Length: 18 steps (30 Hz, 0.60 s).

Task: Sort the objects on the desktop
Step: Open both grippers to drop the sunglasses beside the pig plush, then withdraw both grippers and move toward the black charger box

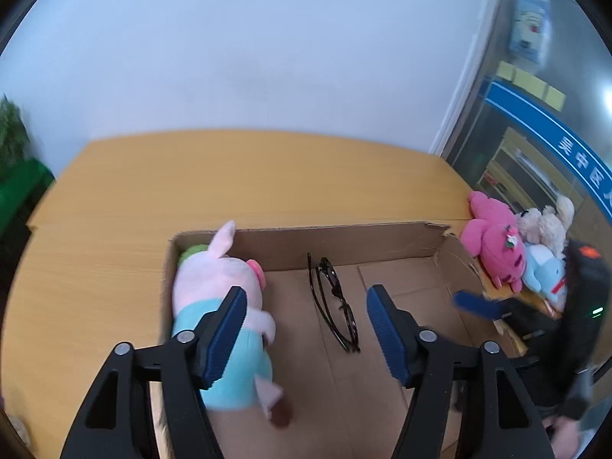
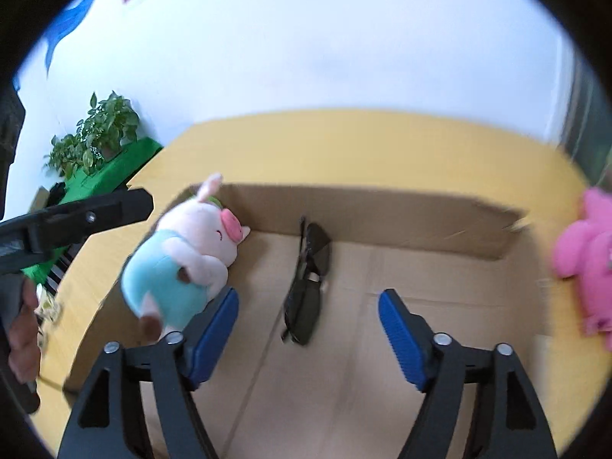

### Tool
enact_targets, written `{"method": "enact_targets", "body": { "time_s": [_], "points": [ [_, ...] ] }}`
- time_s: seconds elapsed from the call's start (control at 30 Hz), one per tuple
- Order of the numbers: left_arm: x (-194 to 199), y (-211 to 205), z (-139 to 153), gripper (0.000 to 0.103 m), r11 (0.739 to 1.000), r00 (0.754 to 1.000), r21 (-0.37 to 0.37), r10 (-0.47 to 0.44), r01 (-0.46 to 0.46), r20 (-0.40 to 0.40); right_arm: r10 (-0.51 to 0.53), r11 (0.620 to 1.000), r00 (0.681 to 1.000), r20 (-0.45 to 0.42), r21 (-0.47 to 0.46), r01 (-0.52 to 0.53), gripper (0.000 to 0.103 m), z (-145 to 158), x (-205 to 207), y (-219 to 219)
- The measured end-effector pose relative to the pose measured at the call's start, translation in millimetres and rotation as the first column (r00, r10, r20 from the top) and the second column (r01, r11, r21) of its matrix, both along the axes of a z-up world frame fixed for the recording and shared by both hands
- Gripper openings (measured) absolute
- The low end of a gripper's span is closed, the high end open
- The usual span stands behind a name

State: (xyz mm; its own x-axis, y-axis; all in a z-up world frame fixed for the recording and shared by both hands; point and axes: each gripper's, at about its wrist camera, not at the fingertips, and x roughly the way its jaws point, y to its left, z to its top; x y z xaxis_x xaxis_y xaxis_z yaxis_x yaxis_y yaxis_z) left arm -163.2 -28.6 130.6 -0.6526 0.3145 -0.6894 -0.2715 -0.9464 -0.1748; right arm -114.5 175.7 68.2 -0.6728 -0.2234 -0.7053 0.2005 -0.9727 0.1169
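Observation:
A shallow cardboard box [image 1: 344, 235] [image 2: 382, 206] lies on the yellow table [image 1: 229, 176] [image 2: 363, 145]. Inside at its left lies a pink pig plush in a light-blue outfit [image 1: 225, 306] [image 2: 183, 264]. Folded black glasses [image 1: 334, 302] [image 2: 308, 283] lie in the box's middle. My left gripper [image 1: 306, 329] is open and empty above the box, the glasses between its fingers. My right gripper [image 2: 308, 329] is open and empty over the box; its blue tip also shows in the left wrist view [image 1: 478, 304]. The left gripper's arm shows at the right view's left edge [image 2: 76, 218].
A pile of plush toys sits right of the box: a bright pink one [image 1: 493, 244] [image 2: 589, 252], a beige one [image 1: 547, 225] and a light-blue one [image 1: 543, 271]. A potted plant [image 2: 95, 134] stands on a green surface at far left. A white wall is behind the table.

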Motion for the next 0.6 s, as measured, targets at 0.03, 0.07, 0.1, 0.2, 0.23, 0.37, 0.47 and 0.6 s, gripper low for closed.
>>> {"method": "enact_targets", "body": {
  "time_s": [0.03,0.07,0.1,0.2,0.23,0.37,0.47,0.6],
  "points": [
    [15,4,7,0.072,1.000,0.999,-0.006,0.003,-0.003,-0.035,-0.004,1.000,1.000,-0.029,0.009,0.005,0.080,9,26,1],
    [31,4,13,0.076,1.000,0.998,-0.008,0.008,-0.009,-0.069,-0.006,1.000,0.999,-0.048,0.007,0.006,0.080,13,15,16],
    [50,7,19,0.078,1.000,0.994,-0.008,0.011,-0.011,-0.105,-0.005,1.000,0.998,-0.056,0.003,0.005,0.080,5,16,5],
    [98,17,31,0.085,1.000,0.985,-0.006,0.005,-0.006,-0.172,-0.019,1.000,0.996,-0.085,-0.006,0.019,0.080,13,54,16],
    [113,19,34,0.089,1.000,0.982,-0.010,0.006,-0.008,-0.187,-0.030,1.000,0.995,-0.098,-0.005,0.030,0.080,13,67,19],
    [170,21,45,0.092,0.998,0.969,-0.053,0.002,-0.016,-0.246,-0.056,0.998,0.990,-0.130,0.007,0.057,0.080,17,109,29],
    [201,14,51,0.092,0.999,0.967,-0.038,0.001,-0.011,-0.256,-0.059,0.998,0.986,-0.155,0.029,0.064,0.080,22,138,34],
    [235,11,56,0.092,0.998,0.966,-0.053,0.021,-0.036,-0.258,-0.056,0.997,0.980,-0.192,0.049,0.067,0.080,34,168,34]
  ]
}}
